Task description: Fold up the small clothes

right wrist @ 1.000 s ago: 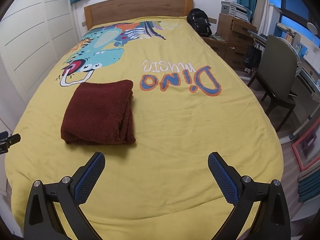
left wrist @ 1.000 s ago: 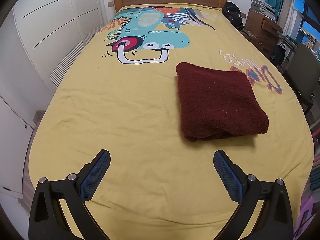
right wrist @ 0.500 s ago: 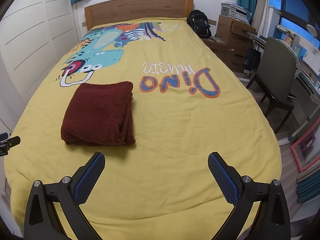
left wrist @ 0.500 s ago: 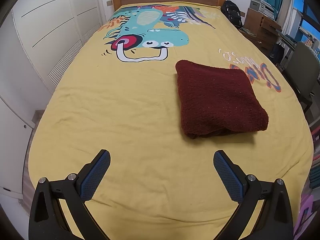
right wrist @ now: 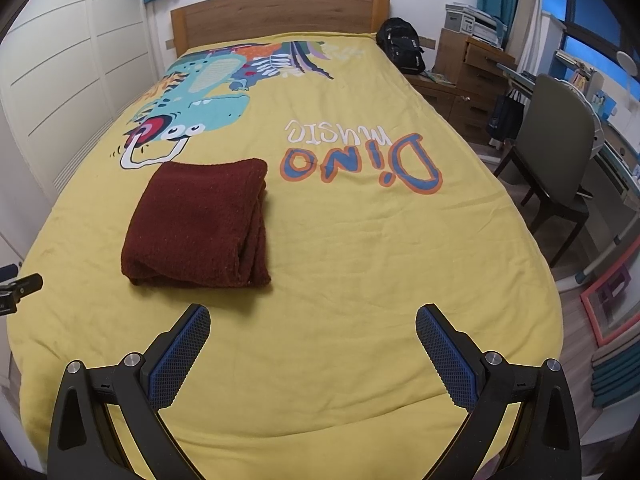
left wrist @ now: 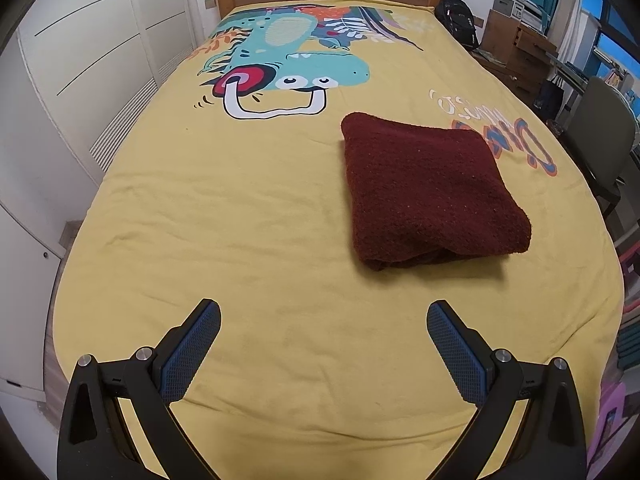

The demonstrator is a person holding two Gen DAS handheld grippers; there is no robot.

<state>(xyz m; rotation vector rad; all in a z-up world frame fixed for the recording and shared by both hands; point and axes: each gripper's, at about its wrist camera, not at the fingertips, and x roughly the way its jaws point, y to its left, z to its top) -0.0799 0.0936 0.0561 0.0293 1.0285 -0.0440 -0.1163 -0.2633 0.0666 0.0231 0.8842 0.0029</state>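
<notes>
Maroon garment [left wrist: 432, 196] lies folded, frame centre-right, on yellow bedspread [left wrist: 240, 240]; left gripper [left wrist: 323, 344] & right gripper [right wrist: 312, 344] both jaws wide, empty, well clear — fold judged complete; next: withdraw or fetch another item.

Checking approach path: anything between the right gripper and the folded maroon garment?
Nothing: only bare yellow bedspread between the right gripper and the folded maroon garment, per the right wrist view.

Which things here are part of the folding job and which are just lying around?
Part of the job: folded maroon garment, yellow bedspread it lies on, left gripper and right gripper, both open and empty.

Lying about: black backpack, chair, wooden drawers.
</notes>
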